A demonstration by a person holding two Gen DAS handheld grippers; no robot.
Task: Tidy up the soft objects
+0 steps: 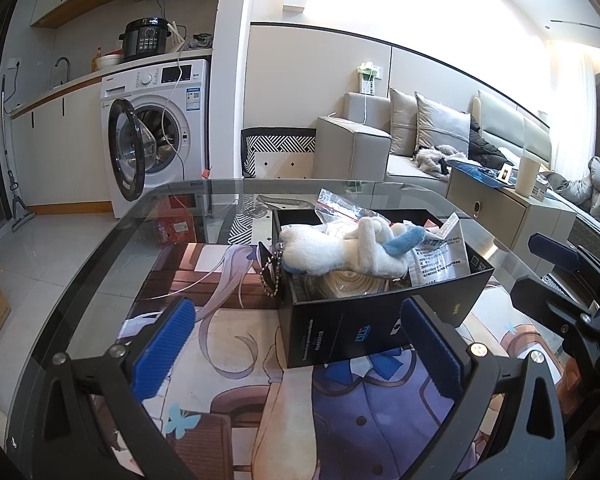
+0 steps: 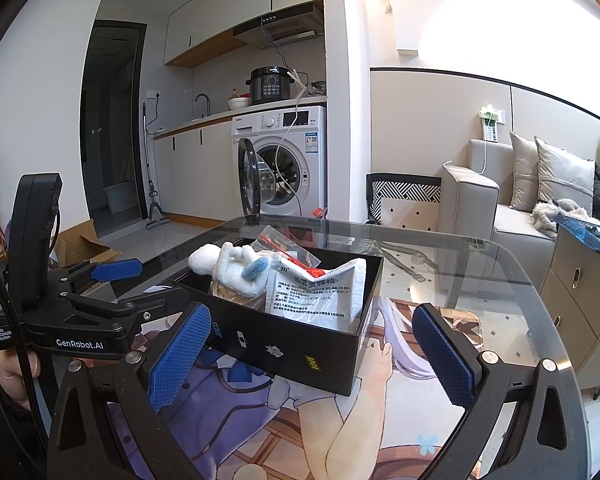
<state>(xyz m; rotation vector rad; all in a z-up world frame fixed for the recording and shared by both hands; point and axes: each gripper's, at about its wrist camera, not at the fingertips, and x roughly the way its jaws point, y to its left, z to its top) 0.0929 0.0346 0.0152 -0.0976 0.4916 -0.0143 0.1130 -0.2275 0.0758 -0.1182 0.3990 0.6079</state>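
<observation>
- Jaws: left gripper (image 1: 296,354) and right gripper (image 2: 306,358) both spread wide, empty, blue ribbed pads.
- Plush toy (image 1: 340,250): white, fuzzy, blue ear; lies in the black box (image 1: 364,320) atop plastic bags (image 2: 320,292).
- Box: rigid, matte, rectangular, lidless; stands on the printed mat (image 1: 228,360).
- Worktop (image 2: 480,256): round-cornered glass.
- Room: white washing machine (image 1: 160,136) with door open, grey sofa (image 2: 500,208).

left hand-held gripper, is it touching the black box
Apart. In the left wrist view the left hand-held gripper is open, its blue pads short of the black box, with the printed mat visible between them.
</observation>
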